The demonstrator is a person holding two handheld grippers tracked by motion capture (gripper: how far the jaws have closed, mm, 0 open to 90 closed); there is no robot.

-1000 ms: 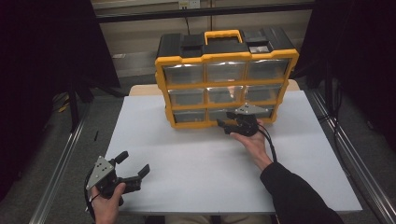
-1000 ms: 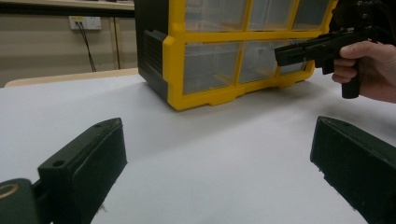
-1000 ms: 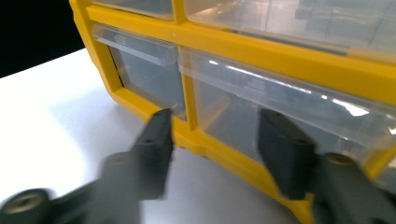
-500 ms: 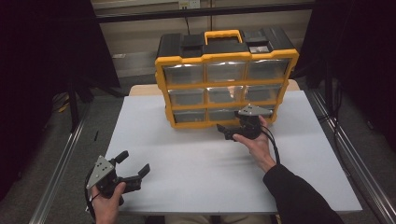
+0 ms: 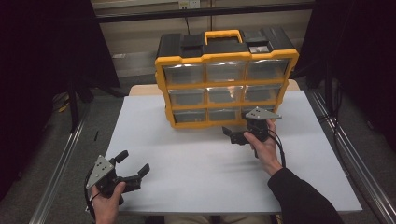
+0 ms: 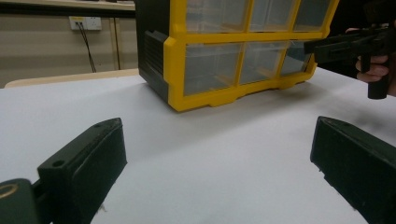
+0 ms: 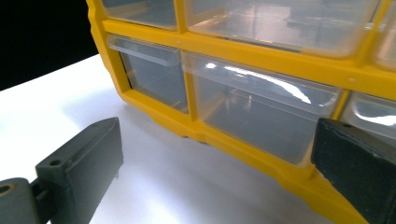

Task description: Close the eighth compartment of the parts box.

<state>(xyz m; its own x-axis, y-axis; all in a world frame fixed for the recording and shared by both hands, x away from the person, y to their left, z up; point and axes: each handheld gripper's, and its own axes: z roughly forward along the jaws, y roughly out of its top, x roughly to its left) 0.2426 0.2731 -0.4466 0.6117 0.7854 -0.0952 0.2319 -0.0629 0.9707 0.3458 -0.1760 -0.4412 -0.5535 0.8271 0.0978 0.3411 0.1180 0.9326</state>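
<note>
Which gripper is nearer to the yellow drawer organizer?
The right gripper: it is just in front of the drawer organizer's bottom row. The left gripper is far back, near the table's front left corner.

No lettering, label, brand or number can be read anywhere here: the yellow-and-black drawer organiser (image 5: 226, 79) carries no legible marking on its frame or its clear drawers, and the white table (image 5: 196, 158) is plain.

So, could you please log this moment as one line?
scene: drawer organizer upright on table | right tongs: just opened, empty, by bottom drawers | left tongs: open, empty
</note>
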